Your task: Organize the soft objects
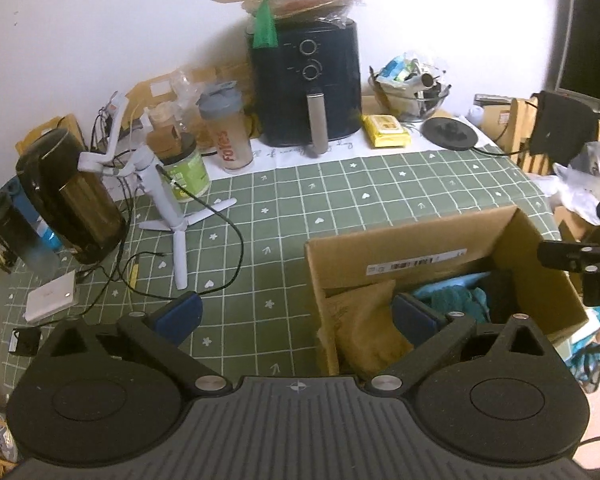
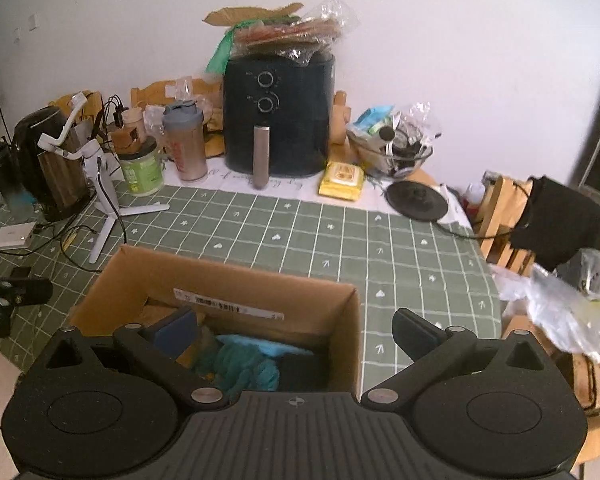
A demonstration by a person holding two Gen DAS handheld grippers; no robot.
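Note:
An open cardboard box (image 1: 380,256) (image 2: 228,276) stands on the green checked tablecloth (image 1: 340,200) (image 2: 300,232). Inside it lie a teal knitted soft item (image 1: 456,296) (image 2: 240,364), a tan soft item (image 1: 364,328) and something dark (image 2: 300,372). My left gripper (image 1: 296,316) is open and empty, straddling the box's left wall. My right gripper (image 2: 296,336) is open and empty, straddling the box's right wall. Part of the right gripper shows at the right edge of the left wrist view (image 1: 580,260).
A dark air fryer (image 1: 308,80) (image 2: 278,116) stands at the back with bags on top. Left are a shaker bottle (image 1: 228,128), green jar (image 1: 186,172), white tripod (image 1: 172,208), kettle (image 1: 68,196) and cables. A yellow pack (image 2: 342,180), glass bowl (image 2: 396,148) and black lid (image 2: 416,200) sit right.

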